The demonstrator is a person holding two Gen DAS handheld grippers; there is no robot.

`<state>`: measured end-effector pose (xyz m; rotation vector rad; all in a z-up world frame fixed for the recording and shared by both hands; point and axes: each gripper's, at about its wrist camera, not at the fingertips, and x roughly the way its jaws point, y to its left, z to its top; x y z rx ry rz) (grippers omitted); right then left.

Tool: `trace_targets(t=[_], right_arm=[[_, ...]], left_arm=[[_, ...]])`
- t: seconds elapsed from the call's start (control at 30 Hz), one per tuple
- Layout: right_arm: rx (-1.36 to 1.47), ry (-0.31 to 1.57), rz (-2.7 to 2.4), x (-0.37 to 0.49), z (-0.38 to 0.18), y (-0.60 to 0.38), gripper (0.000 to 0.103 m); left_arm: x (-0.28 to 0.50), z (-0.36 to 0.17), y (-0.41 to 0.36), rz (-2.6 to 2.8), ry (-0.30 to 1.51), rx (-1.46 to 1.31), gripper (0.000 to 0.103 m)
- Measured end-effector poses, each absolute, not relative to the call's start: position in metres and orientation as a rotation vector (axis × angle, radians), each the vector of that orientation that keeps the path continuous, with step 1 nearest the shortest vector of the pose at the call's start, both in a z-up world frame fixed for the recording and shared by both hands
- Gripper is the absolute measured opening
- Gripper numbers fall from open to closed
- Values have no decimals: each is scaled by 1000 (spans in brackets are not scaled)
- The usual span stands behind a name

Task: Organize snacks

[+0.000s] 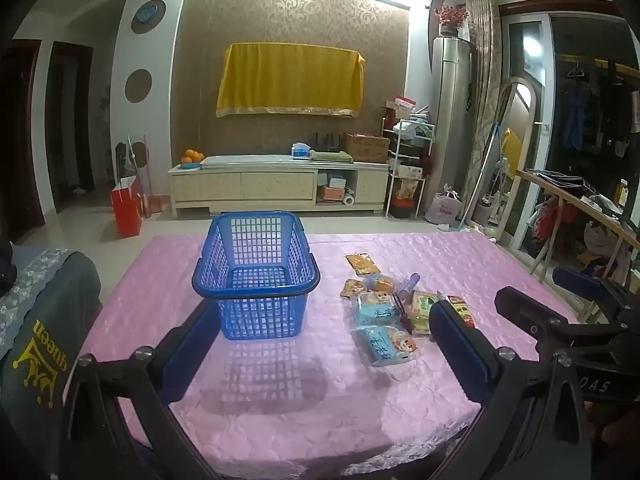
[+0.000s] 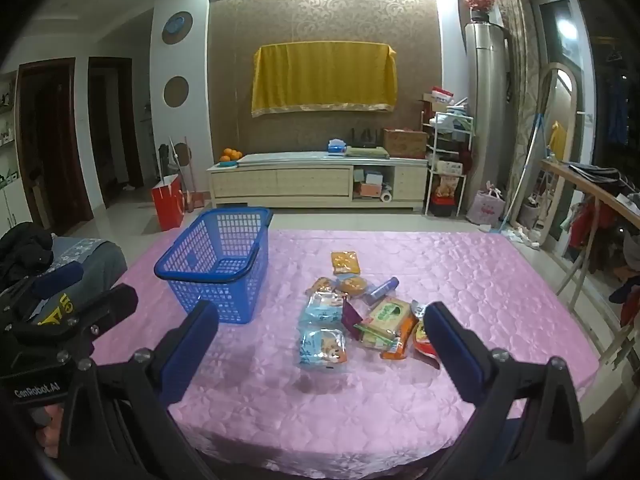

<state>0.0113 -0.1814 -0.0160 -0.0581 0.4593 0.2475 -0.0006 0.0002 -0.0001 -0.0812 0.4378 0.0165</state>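
An empty blue mesh basket (image 1: 256, 276) stands on the pink table (image 1: 304, 408); it also shows in the right wrist view (image 2: 218, 264). Right of it lies a pile of snack packets (image 1: 394, 312), also in the right wrist view (image 2: 360, 312): two light-blue packets (image 2: 323, 344), a green-and-cream pack (image 2: 386, 318), an orange sachet (image 2: 345, 262), a round cake (image 2: 353, 285), a red packet (image 2: 425, 340). My left gripper (image 1: 320, 320) is open and empty, above the table before the basket. My right gripper (image 2: 320, 320) is open and empty, before the pile.
A grey cushioned seat (image 1: 44, 320) stands at the table's left edge. A wooden rack (image 2: 592, 216) with clothes stands to the right. Across the floor are a TV cabinet (image 2: 320, 184) and a red bag (image 2: 168, 202).
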Motion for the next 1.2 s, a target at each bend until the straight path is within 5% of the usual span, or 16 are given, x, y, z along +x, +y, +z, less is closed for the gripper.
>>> trace_targets(t=[1.2], right_arm=[[-64,473,256,11,-18,-180,103]], left_arm=[[5,-7,3,25,516,-97,103]])
